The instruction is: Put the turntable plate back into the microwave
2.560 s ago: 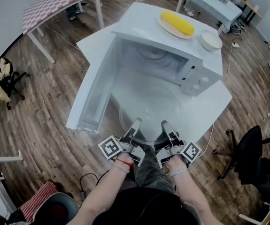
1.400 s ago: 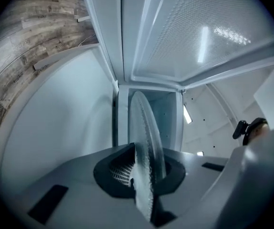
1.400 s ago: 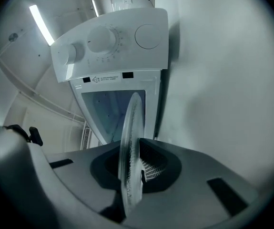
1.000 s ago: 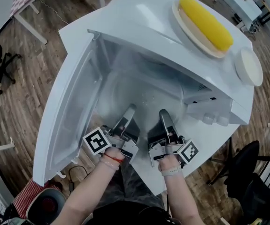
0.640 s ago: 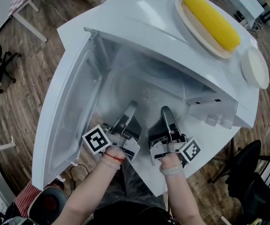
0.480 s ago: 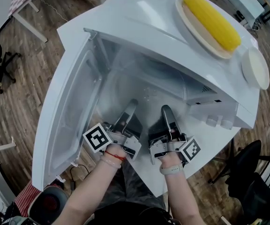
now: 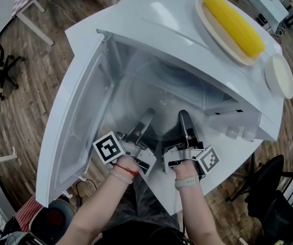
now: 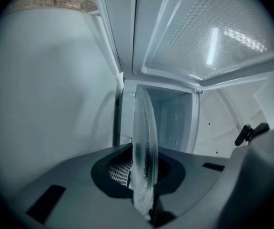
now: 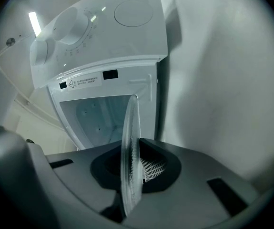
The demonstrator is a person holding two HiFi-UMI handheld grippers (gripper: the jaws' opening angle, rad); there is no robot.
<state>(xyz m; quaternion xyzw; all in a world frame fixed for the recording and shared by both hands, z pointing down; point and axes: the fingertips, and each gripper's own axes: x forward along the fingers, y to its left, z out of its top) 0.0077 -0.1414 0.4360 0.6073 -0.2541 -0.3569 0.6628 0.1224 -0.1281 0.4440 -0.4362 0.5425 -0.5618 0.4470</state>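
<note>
Microwave [image 7: 187, 40]: fills the middle of the head view, its cavity facing the person so the plate can go straight in.
Door [image 7: 75, 131]: swung fully open to the left of the frame, clear of both arms.
Turntable plate [image 7: 159, 98]: clear glass, at the centre of the frame and already within the cavity mouth. Whether it rests on the cavity floor cannot be told, so I judge it not yet seated.
Left tongs [image 7: 147, 117]: lower centre, jaws clamped on the plate's near rim. Its own view shows the glass edge pinched between them.
Right tongs [image 7: 184, 117]: just beside the left, jaws likewise closed on the near rim.
Why two grips: side by side on one edge, they probably keep the slippery disc level and stop it tipping.
Floor [image 7: 19, 96]: wood boards around every edge of the frame.
Counter [image 7: 87, 29]: white, carries the microwave, with bare corners at upper left and lower right.
Dish [image 7: 215, 29]: upper right, on the microwave's top, holding a yellow corn cob [image 7: 233, 17].
Small bowl [image 7: 280, 75]: right edge, also on the top, near the dish.
</note>
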